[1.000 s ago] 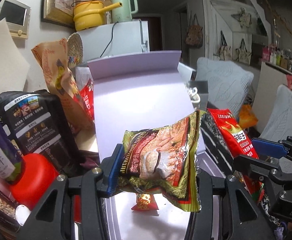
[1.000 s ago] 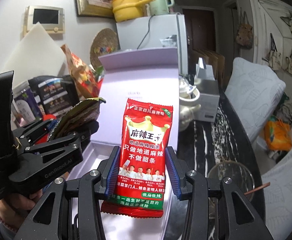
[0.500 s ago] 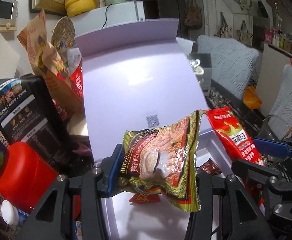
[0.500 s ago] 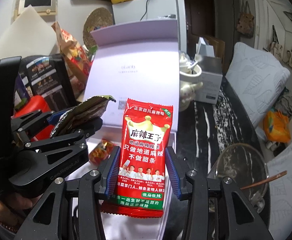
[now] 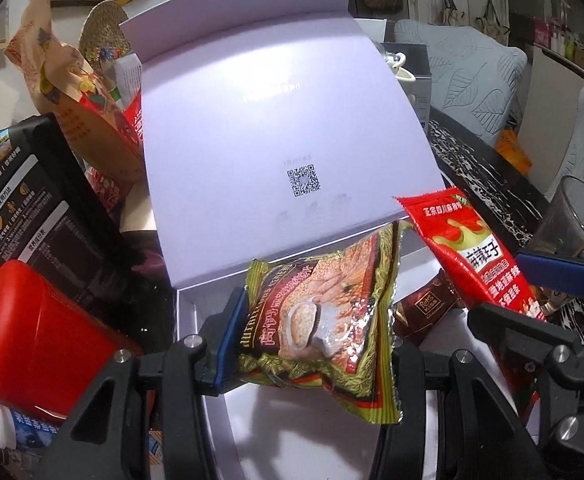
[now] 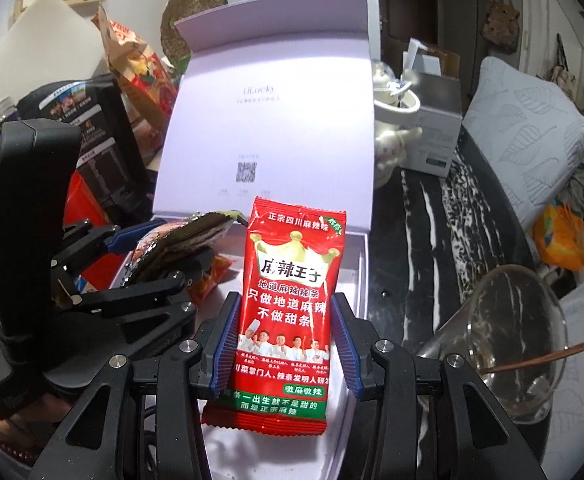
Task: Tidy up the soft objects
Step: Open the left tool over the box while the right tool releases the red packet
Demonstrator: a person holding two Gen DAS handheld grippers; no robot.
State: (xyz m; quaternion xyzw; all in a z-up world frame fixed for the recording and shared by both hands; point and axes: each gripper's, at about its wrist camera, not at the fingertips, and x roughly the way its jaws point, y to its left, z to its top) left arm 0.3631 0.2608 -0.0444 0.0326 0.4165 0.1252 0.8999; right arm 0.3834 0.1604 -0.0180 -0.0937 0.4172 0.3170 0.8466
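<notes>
My left gripper (image 5: 312, 332) is shut on a green snack packet (image 5: 324, 320) and holds it over the open white box (image 5: 195, 304). My right gripper (image 6: 283, 340) is shut on a red spicy-strip packet (image 6: 287, 300) and holds it upright over the same box (image 6: 356, 264). The red packet (image 5: 480, 256) also shows at the right of the left wrist view, the green packet (image 6: 179, 244) at the left of the right wrist view. A brown chocolate packet (image 5: 424, 308) and an orange-red packet (image 6: 211, 276) lie inside the box.
The box lid (image 5: 275, 128) stands open behind. Black bags (image 5: 31, 208), a red container (image 5: 39, 340) and a paper bag (image 5: 71, 100) crowd the left. A glass with a stick (image 6: 508, 328), a white teapot (image 6: 396, 128) and a grey box (image 6: 436, 136) stand on the dark marble table (image 6: 432, 232).
Both grippers have moved forward and down over the box with their packets still held. The box floor and the packets lying in it have come into view.
</notes>
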